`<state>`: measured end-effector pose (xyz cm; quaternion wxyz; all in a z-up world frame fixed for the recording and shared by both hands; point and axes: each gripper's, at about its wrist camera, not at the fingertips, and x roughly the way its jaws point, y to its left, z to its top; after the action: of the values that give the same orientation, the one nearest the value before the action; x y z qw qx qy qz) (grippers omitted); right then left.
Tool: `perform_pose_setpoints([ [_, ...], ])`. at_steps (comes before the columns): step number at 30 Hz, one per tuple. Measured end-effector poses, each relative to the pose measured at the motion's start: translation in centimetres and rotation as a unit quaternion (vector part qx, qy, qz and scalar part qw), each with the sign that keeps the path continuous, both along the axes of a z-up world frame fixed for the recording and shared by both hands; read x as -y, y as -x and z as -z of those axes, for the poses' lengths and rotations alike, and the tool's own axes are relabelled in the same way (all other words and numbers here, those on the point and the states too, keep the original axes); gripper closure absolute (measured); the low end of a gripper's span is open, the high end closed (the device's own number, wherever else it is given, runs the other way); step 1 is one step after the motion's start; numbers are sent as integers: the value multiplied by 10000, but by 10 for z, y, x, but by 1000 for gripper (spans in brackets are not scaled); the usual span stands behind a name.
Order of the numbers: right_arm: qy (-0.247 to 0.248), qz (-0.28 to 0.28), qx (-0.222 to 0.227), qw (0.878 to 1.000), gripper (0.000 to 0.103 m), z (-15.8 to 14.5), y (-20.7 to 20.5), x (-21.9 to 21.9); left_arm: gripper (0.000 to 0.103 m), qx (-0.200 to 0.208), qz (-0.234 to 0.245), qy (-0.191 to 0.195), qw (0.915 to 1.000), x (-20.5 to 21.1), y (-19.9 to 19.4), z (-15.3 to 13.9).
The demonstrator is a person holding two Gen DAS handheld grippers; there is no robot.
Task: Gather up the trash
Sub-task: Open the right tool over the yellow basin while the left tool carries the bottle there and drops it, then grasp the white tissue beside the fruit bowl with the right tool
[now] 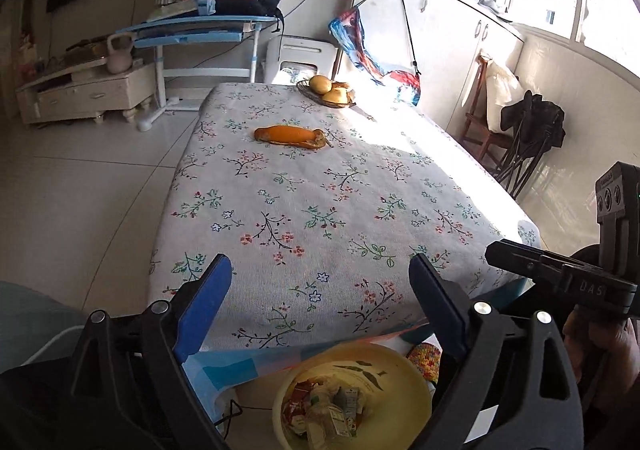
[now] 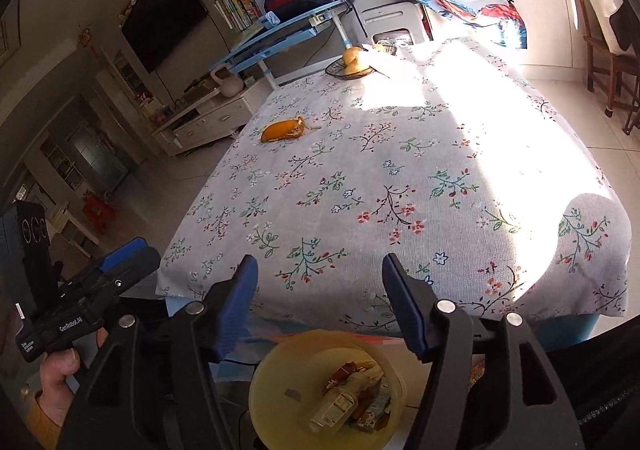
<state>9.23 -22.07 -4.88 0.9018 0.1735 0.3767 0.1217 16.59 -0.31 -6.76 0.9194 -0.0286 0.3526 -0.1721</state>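
Note:
An orange peel (image 1: 292, 136) (image 2: 282, 129) lies on the floral tablecloth (image 1: 328, 210) (image 2: 360, 190), toward the far left of the table. Below the table's near edge stands a yellow bin (image 1: 400, 366) (image 2: 280, 374). It holds a small bottle (image 2: 334, 408) and crumpled wrappers (image 1: 320, 406). My left gripper (image 1: 320, 266) hovers above the bin at the table's near edge, open with nothing between its blue pads. My right gripper (image 2: 320, 262) hangs beside it over the same bin, also open and empty. A hand (image 2: 56, 370) holds the left tool's handle.
A wire basket of fruit (image 1: 326, 92) (image 2: 352, 64) sits at the table's far end. Behind it stand a blue desk (image 1: 192, 28) with a backpack and a white cabinet (image 1: 440, 30). A wooden chair (image 1: 480, 122) is on the right, and tiled floor lies to the left.

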Motion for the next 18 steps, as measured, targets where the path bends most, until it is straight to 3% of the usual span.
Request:
perform_pose_setpoints([
  [9, 330, -212, 175, 9991, 37, -24, -33, 3, 15, -166, -57, -79, 9998, 5, -31, -5],
  [18, 954, -439, 317, 9940, 37, -41, -112, 8, 15, -694, -555, 934, 9917, 5, -106, -6],
])
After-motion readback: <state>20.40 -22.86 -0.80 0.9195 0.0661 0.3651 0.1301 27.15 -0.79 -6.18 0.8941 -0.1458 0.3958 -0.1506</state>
